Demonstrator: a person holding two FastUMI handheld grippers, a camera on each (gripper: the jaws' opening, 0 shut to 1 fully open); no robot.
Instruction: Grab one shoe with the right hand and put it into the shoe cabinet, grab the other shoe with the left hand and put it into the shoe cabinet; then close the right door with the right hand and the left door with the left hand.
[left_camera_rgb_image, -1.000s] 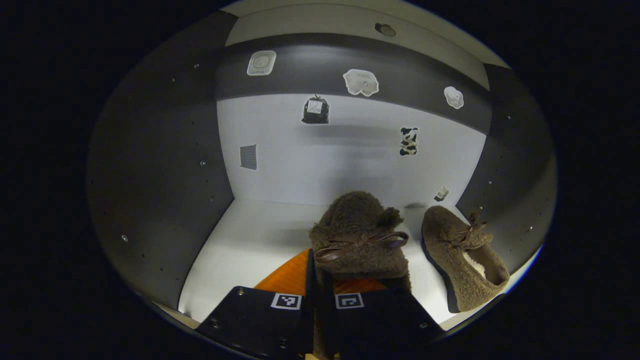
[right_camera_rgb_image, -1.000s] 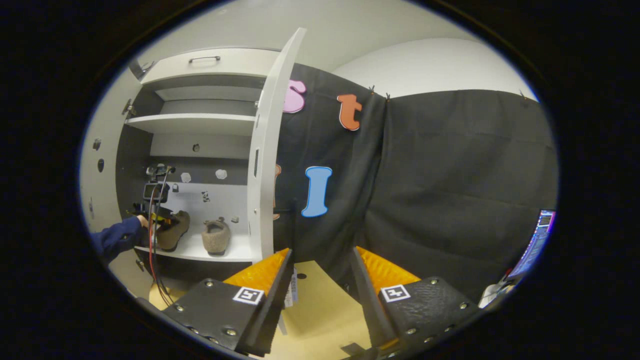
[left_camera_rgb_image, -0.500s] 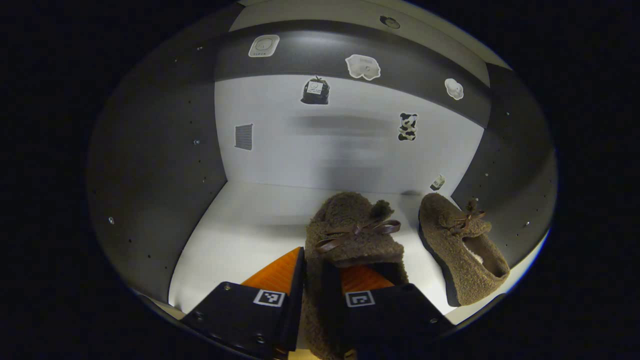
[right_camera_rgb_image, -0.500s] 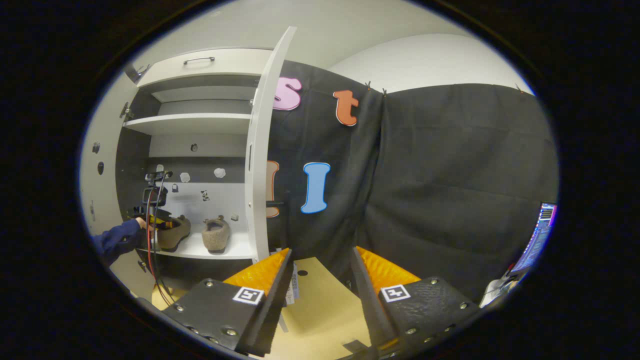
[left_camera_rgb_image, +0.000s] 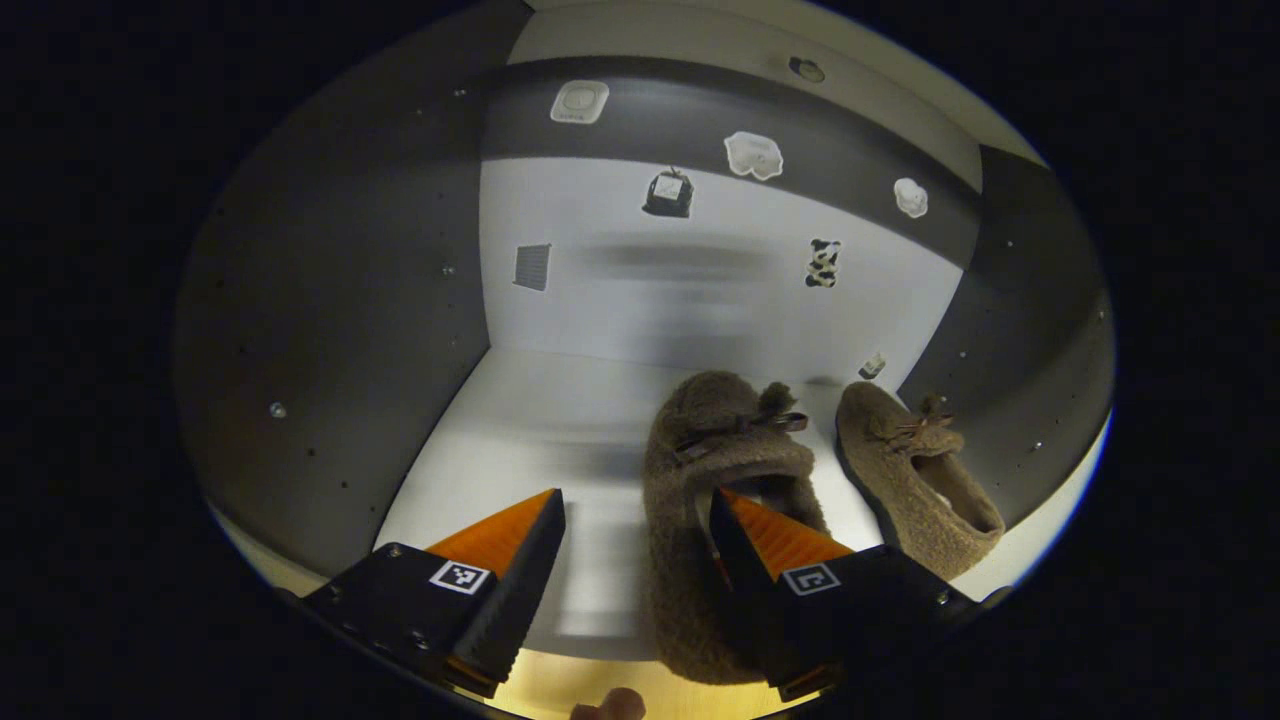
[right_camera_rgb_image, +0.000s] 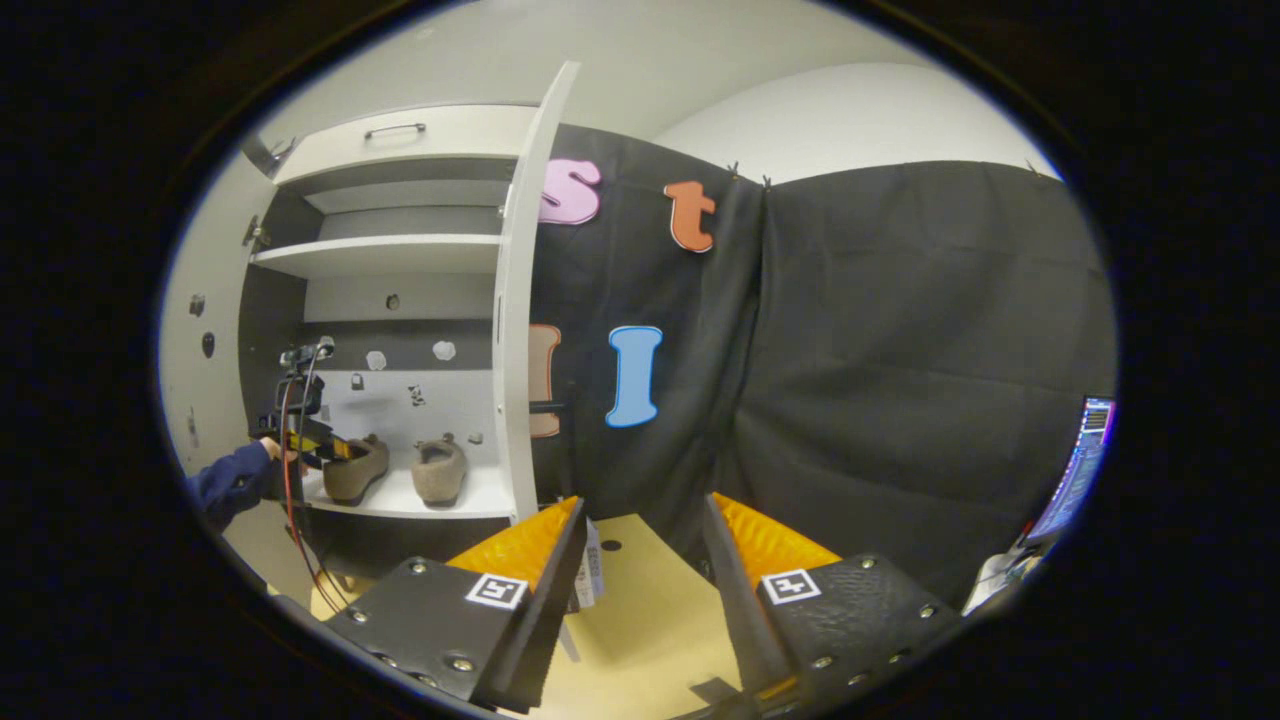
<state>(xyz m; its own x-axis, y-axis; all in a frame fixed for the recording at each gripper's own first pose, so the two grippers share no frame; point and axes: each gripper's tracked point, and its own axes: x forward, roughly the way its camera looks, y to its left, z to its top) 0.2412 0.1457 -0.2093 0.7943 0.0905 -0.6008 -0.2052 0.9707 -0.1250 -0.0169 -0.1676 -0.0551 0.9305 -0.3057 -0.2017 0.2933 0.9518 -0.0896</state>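
Observation:
My left gripper stands open just inside the cabinet, over the white shelf. A brown fuzzy shoe with a bow lies on that shelf; its near side wall sits in the gap between the spread fingers, the right finger over its opening. The second shoe rests to its right, by the cabinet's side wall. In the right gripper view my right gripper is open with nothing in it, over a tan floor. That view has both shoes on the shelf, with the left gripper at them.
The cabinet's right door stands open, edge on to the right gripper. The left door is open too. A dark blue sleeve holds the left gripper. A higher shelf and a drawer sit above. A screen glows far right.
The left gripper was shut on the shoe; now its fingers have spread and the shoe lies free on the shelf. The right gripper has barely moved.

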